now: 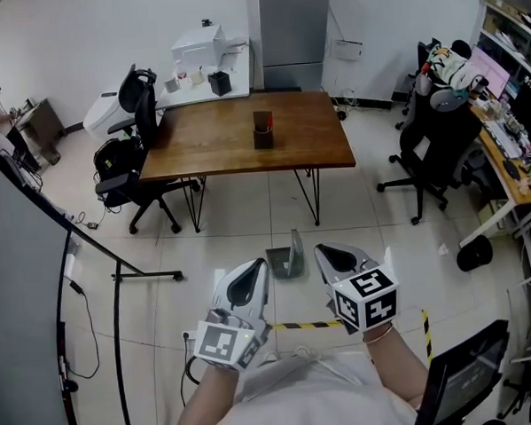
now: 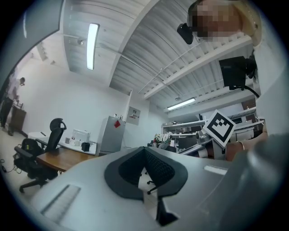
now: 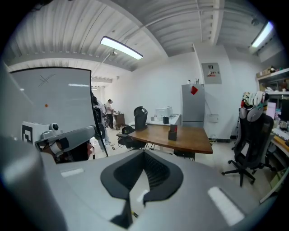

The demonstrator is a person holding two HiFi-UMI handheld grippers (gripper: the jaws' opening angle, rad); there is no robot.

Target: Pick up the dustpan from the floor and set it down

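just ahead, grey dustpan [image 1: 282,261] sits on floor [image 1: 239,219]

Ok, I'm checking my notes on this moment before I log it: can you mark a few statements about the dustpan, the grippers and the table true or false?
1. The dustpan is on the floor. True.
2. The right gripper holds the dustpan. False: its jaws are together with nothing between them.
3. The left gripper is shut and empty. True.
4. The table is bare. False: a small dark box stands on it.
5. The dustpan is under the table. False: it sits on open floor in front of the table, just beyond the two grippers in the head view.
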